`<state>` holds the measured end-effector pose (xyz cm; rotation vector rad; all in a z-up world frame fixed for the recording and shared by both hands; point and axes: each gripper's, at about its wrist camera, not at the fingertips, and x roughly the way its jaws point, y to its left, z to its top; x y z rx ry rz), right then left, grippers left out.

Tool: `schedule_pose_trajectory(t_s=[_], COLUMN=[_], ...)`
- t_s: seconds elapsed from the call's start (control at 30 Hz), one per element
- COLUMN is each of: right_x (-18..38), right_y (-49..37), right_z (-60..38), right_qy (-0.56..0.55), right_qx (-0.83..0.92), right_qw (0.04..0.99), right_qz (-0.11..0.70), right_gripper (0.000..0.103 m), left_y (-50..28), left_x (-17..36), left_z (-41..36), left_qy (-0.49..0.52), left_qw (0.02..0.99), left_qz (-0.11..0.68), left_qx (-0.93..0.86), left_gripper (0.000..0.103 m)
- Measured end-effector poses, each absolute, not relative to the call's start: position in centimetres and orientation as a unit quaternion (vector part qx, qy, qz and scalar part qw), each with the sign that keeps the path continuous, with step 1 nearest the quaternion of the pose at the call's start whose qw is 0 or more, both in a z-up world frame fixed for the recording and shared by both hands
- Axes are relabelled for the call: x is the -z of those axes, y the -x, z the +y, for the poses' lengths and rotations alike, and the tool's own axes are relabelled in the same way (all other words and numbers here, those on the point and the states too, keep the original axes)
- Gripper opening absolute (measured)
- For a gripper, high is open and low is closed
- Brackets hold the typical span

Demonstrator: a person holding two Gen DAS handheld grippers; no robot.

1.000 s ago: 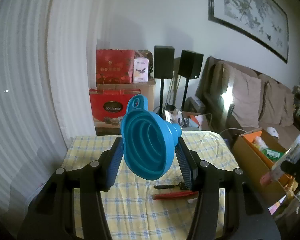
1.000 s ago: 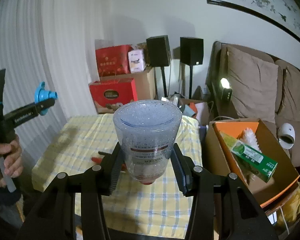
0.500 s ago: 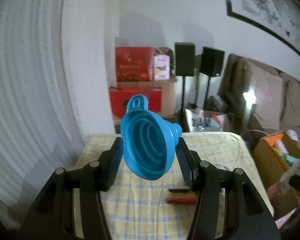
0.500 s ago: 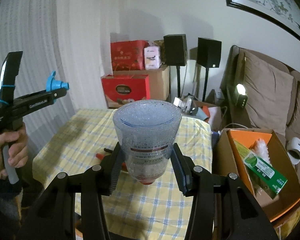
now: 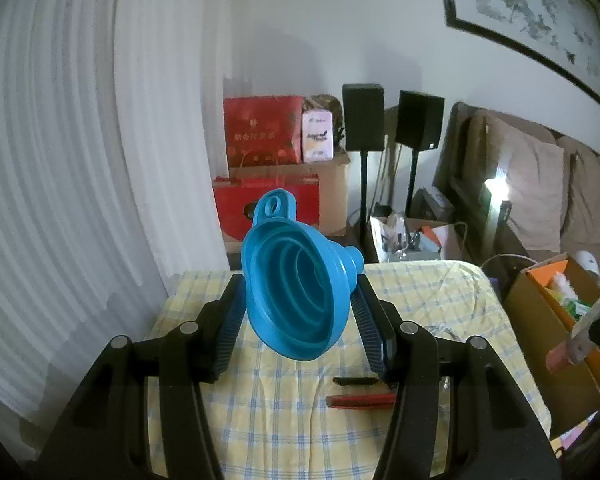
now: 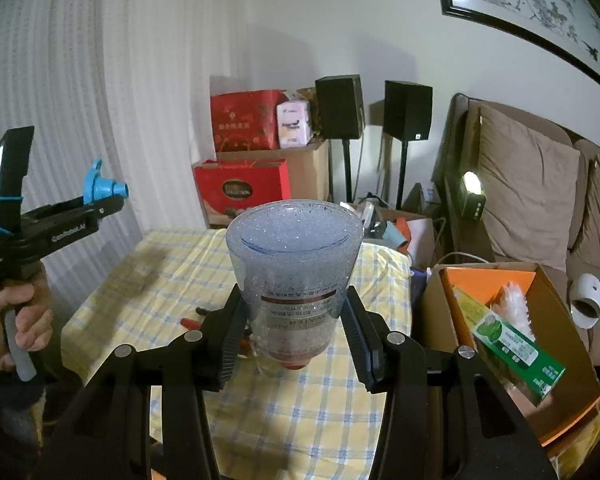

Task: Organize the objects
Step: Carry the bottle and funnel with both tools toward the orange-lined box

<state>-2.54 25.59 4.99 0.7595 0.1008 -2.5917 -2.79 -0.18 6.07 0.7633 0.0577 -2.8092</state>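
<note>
My left gripper is shut on a blue collapsible funnel, held in the air above a table with a yellow checked cloth. The funnel's mouth faces the camera and its spout points away to the right. My right gripper is shut on a clear plastic water bottle, bottom toward the camera, red cap pointing down at the table. In the right wrist view the left gripper with the funnel is at the far left, held by a hand.
Red-handled pliers lie on the cloth near the front right. An open cardboard box with a green carton and a white brush stands right of the table. Red gift boxes, two speakers on stands and a sofa lie behind.
Both grippers have moved with their loads still gripped; the left view has swung left then back and drawn away from the table. The bottle's label now reads upside down.
</note>
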Motion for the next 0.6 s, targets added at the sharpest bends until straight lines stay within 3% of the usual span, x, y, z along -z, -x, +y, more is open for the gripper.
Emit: schedule_pose_trajectory(t_s=[0.6], right_x=[-5.6], right_y=[3.0], right_z=[27.0], right_qy=[-0.257], right_qx=[0.95], right_qw=[0.17], right_qz=[0.048], right_gripper=[0.048], left_y=[2.1], left_x=[-7.5], left_z=[0.3], left_qy=[-0.243], left_qw=[0.09], left_qz=[0.028], left_qx=[0.965], left_gripper=[0.05])
